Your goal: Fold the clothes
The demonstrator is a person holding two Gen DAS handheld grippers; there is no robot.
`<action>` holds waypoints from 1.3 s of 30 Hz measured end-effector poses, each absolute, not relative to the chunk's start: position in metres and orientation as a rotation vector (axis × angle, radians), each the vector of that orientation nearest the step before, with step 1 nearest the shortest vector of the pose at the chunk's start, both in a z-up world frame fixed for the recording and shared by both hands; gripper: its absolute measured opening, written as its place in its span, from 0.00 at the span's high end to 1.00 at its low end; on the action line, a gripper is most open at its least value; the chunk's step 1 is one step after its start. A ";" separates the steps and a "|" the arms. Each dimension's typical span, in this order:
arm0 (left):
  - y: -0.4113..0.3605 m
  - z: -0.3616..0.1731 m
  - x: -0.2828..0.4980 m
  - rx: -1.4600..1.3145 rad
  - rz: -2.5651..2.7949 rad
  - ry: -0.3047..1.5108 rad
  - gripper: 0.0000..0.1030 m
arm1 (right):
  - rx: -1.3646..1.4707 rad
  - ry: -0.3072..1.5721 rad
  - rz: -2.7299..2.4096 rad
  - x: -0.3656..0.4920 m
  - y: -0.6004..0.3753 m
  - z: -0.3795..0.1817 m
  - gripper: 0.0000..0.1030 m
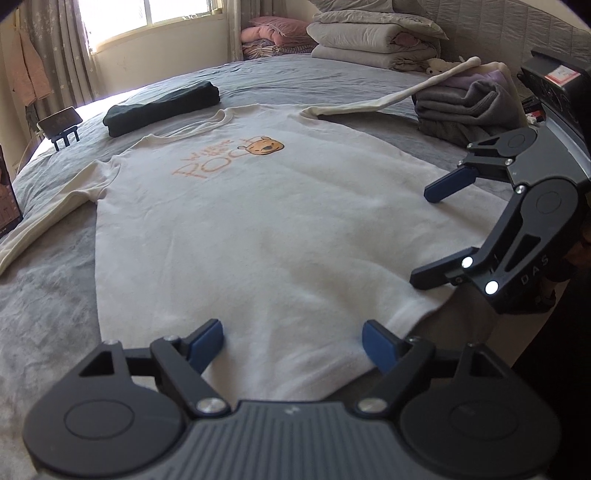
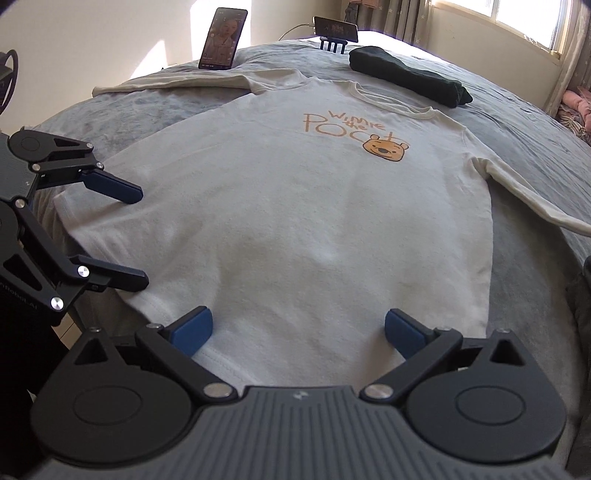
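Sweatshirt [image 1: 258, 229] lies flat on grey bedspread [image 1: 48, 295] near window [image 1: 147, 18].

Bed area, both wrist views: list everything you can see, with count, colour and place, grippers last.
long-sleeved shirt: one, cream with orange bear print, spread flat on the bed, both sleeves out.
folded garment: one, dark green, beyond the collar.
bed cover: one, grey, under everything.
pile of clothes: one, grey and lilac, under one sleeve's end.
folded quilts: one stack, pale grey, far end of the bed.
pink bedding: one heap, by the window.
upright phone: one, black, screen lit, far bed edge.
phone on stand: one, dark, lying sideways, cable attached.
left hand-held gripper: one, black with blue pads, open over the hem.
right hand-held gripper: one, same colours, open over the hem.
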State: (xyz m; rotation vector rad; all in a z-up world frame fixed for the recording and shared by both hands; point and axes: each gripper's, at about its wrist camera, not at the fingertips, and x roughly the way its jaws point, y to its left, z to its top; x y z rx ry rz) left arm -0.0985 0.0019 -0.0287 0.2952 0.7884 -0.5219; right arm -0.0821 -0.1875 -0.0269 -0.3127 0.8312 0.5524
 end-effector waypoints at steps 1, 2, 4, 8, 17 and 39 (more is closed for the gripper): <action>0.002 -0.028 -0.099 0.299 -0.523 0.792 0.19 | -0.318 0.833 0.556 -0.083 -0.187 -0.027 0.02; 0.001 -0.028 -0.100 0.307 -0.524 0.795 0.19 | -0.323 0.836 0.559 -0.084 -0.187 -0.027 0.02; 0.000 -0.028 -0.102 0.324 -0.529 0.798 0.19 | -0.330 0.840 0.565 -0.085 -0.187 -0.026 0.02; -0.004 -0.028 -0.108 0.372 -0.546 0.807 0.18 | -0.348 0.847 0.591 -0.088 -0.188 -0.026 0.02; -0.010 -0.023 -0.118 0.446 -0.565 0.829 0.18 | -0.497 0.850 0.708 -0.108 -0.180 -0.030 0.01; -0.011 0.037 -0.047 0.332 -0.538 0.784 0.13 | -0.273 0.790 0.583 -0.037 -0.200 0.028 0.01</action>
